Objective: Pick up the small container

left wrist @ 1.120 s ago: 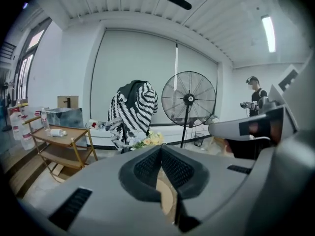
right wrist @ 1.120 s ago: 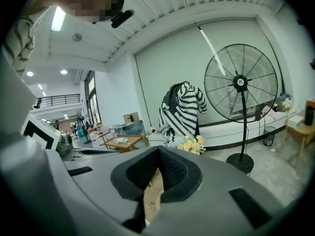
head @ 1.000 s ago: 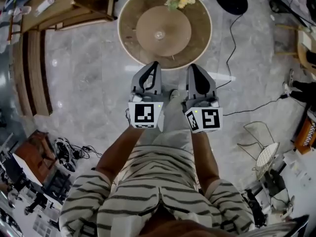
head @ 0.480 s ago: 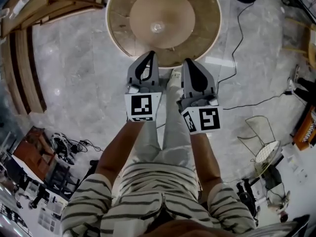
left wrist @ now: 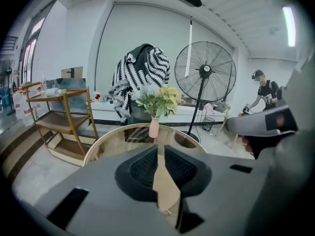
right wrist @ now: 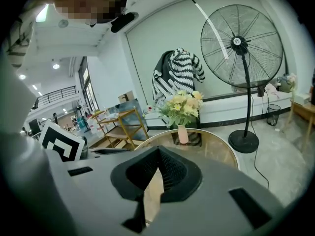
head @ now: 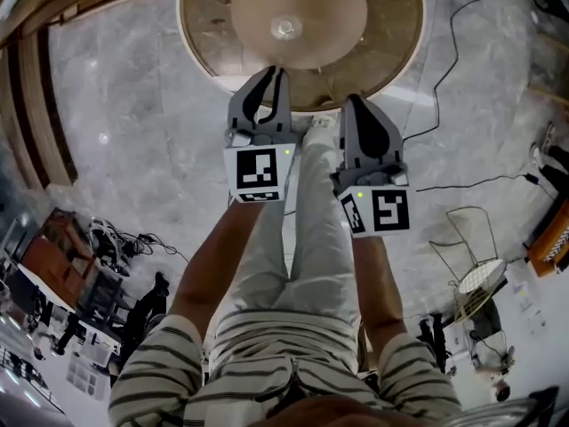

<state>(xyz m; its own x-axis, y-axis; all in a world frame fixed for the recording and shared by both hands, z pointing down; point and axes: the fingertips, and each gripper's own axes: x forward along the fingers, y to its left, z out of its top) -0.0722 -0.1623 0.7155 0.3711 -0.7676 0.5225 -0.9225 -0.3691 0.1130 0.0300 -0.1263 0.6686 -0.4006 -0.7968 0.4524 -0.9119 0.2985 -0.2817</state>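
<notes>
A small clear round item [head: 284, 29] sits at the middle of the round table [head: 197, 56]; I cannot tell whether it is the small container. My left gripper [head: 276, 72] reaches just over the table's near edge. Its jaws are opening, a narrow gap shows between the pads [left wrist: 142, 167], and nothing is between them. My right gripper [head: 352, 101] hangs beside it, just short of the edge, with its fingertips [right wrist: 158, 147] touching and nothing held. Both gripper views look across the table [left wrist: 110, 142] at a pink vase of flowers [left wrist: 154, 128], also [right wrist: 182, 133].
A standing fan [left wrist: 204, 77] stands behind the table, with a black cable [head: 444, 105] on the marble floor. A wooden shelf rack [left wrist: 59, 117] is at the left, a person [left wrist: 265, 90] at the far right. A wire frame [head: 471, 247] lies right of my legs.
Both grippers have come forward to the table's near edge. The table has slid down in the head view, and the flowers have left its top.
</notes>
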